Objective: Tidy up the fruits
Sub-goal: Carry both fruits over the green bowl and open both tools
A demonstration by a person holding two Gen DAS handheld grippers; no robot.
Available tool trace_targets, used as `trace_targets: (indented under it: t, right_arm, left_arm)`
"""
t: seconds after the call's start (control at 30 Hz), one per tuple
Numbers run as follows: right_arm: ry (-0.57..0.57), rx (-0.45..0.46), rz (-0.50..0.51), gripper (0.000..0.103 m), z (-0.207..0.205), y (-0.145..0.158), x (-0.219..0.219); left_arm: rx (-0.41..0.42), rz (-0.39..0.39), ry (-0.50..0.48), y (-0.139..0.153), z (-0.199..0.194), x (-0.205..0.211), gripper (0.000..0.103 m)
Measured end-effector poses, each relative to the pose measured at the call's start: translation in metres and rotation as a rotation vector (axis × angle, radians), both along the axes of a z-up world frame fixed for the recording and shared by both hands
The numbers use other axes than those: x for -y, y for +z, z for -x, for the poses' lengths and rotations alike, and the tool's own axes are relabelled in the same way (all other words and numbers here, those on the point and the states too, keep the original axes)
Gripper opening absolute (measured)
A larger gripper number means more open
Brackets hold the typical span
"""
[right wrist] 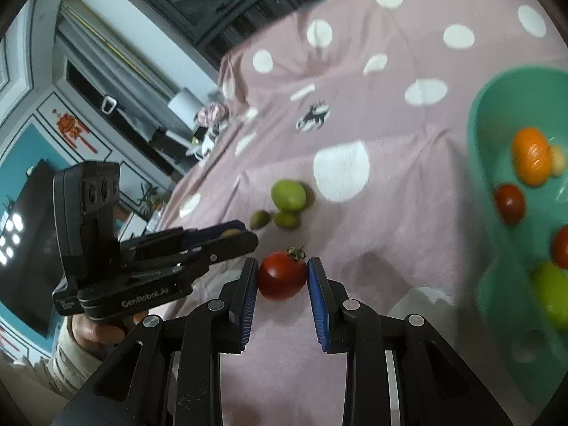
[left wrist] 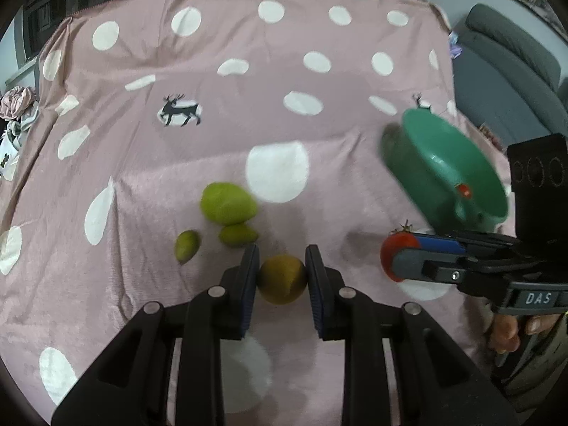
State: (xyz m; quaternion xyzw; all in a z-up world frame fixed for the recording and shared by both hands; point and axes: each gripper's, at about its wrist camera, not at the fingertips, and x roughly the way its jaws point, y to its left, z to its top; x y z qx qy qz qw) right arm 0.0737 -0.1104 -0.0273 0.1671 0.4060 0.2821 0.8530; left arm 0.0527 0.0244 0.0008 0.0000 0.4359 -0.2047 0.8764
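We see the green bowl [right wrist: 497,113] at right on the pink spotted blanket [right wrist: 390,213], holding five fruits: one orange [right wrist: 531,156], one pale piece behind it, two red tomatoes, one green fruit. Three green fruits [left wrist: 227,203] lie loose mid-blanket. Our left gripper [left wrist: 281,266] is clamped on a brownish-yellow fruit [left wrist: 281,278], our right gripper [right wrist: 282,266] on a red tomato [right wrist: 281,276], both near.

1. Your left gripper [left wrist: 281,277] has black angular arms, round silver rivets and ribbed blue pads.
2. Your right gripper [right wrist: 282,277] matches it; its side reads "DAS".
3. The left one's side reads "GenRobot.AI".
4. You wear a pale sleeve [right wrist: 69,358].
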Motion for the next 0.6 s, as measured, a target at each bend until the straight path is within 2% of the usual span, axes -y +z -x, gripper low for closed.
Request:
trace_targets:
  t: [0.23,0.6]
  right_arm:
    - [-0.084,0.117,0.009,0.030,0.018,0.029,0.031]
    - [-0.286,0.176,-0.016,0.030,0.033,0.043,0.099]
  left_arm:
    - [0.049,0.047,-0.018,0.021,0.005,0.017,0.026]
    - [0.097,0.064,-0.190,0.045,-0.007,0.093,0.026]
